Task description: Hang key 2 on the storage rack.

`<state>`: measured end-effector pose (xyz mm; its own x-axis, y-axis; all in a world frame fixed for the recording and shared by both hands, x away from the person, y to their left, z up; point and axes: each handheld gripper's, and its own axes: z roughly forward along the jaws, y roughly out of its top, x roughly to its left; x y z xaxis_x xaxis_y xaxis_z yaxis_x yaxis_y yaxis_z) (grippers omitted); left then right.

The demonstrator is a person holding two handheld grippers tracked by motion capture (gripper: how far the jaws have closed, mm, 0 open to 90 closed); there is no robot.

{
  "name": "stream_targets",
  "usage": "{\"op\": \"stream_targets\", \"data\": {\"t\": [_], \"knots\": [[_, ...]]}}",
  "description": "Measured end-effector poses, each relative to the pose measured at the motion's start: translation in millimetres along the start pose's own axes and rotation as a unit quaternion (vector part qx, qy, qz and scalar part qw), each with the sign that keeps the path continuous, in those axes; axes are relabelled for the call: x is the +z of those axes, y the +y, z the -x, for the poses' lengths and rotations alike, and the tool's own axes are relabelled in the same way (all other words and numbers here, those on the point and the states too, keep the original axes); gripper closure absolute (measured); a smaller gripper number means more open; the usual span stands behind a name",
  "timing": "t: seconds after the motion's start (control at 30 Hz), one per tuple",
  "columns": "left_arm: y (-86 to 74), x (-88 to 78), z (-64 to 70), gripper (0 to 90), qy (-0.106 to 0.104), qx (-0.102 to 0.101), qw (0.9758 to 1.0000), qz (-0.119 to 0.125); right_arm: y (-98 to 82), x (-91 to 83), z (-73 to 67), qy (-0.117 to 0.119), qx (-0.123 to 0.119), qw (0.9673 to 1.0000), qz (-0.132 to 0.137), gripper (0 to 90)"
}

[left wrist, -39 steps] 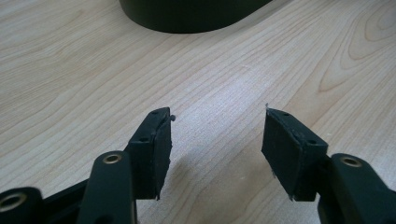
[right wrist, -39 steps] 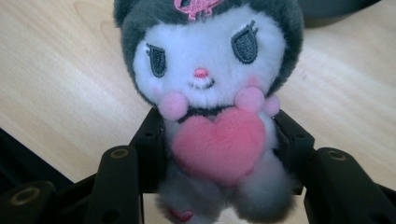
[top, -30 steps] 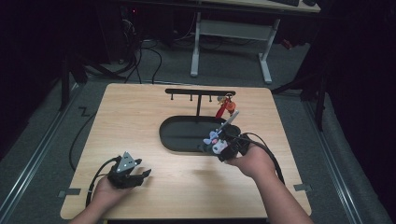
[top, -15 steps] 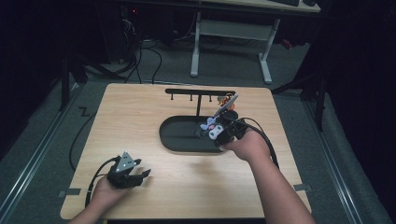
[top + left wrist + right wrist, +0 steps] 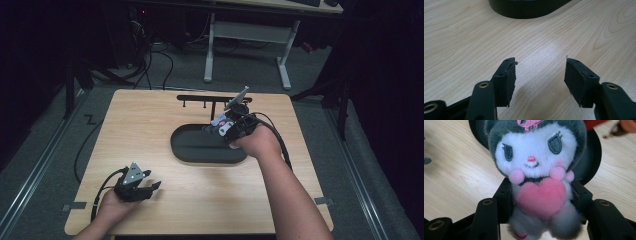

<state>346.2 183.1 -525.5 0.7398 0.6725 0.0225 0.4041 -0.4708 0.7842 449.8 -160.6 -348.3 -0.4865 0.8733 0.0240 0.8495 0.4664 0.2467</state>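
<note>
Plush filled the space between the jaws of my right gripper [image 5: 541,202]: they pinched the small stuffed toy [image 5: 536,170] by its body, one pad on each flank, the pink heart [image 5: 541,196] bulging forward between them. It looked light and very soft, so I judged the torso the right place to hold; the fur would give and could creep under a loose squeeze, while the big head above the pads might flop. Beyond the toy, below and behind it, lay the black oval tray [image 5: 200,147] on the wooden table [image 5: 150,125], with a black hook rack [image 5: 205,98] past that. My left gripper [image 5: 540,72] rested low over bare wood, jaws spread and empty, the tray's wall ahead of them.
</note>
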Motion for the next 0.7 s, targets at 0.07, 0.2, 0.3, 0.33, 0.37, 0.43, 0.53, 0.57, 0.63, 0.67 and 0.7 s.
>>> {"op": "stream_targets", "data": {"t": [0.07,0.2,0.3,0.33,0.37,0.43,0.53,0.57,0.63,0.67,0.7], "knots": [[-0.1,-0.3,-0.2,42.7,0.001,0.0,1.0,0.002,3.5,0.2,1.8,0.002,0.007,1.0,0.001,47.9],[-0.2,-0.6,-0.4,42.7,0.0,0.0,1.0,0.001,8.6,1.2,3.4,-0.006,0.015,0.9999,0.0,47.9],[-0.3,-0.7,-0.4,42.7,-0.001,0.0,1.0,0.002,10.9,-0.2,4.3,-0.008,0.012,0.9999,0.002,47.9],[-0.3,-0.7,-0.5,42.7,-0.002,0.0,1.0,0.001,11.6,-0.7,5.3,-0.009,0.011,0.9999,0.003,47.9],[-0.3,-0.7,-0.5,42.7,-0.002,0.0,1.0,0.001,11.9,-1.1,5.8,-0.008,0.011,0.9999,0.001,47.9],[-0.3,-0.6,-0.4,42.7,-0.001,0.0,1.0,0.002,12.6,-1.7,5.7,-0.01,0.012,0.9999,0.0,47.9],[-0.3,-0.7,-0.1,42.6,-0.002,0.0,1.0,0.002,14.2,-2.1,4.2,-0.01,0.009,0.9999,0.001,47.9],[-0.3,-0.7,0.0,42.6,-0.002,0.0,1.0,0.001,14.6,-2.1,3.0,-0.01,0.015,0.9998,-0.002,47.9],[-0.4,-0.7,0.0,42.6,-0.002,0.0,1.0,0.002,16.3,-1.1,2.3,-0.012,0.011,0.9999,0.0,47.9],[-0.5,-0.8,0.0,42.6,-0.002,0.0,1.0,0.002,17.3,-0.5,2.1,-0.012,0.005,0.9999,0.002,47.9],[-0.6,-0.8,-0.2,42.6,-0.002,0.0,1.0,0.001,18.3,-0.2,1.0,-0.011,0.005,0.9999,0.002,47.9]]}}
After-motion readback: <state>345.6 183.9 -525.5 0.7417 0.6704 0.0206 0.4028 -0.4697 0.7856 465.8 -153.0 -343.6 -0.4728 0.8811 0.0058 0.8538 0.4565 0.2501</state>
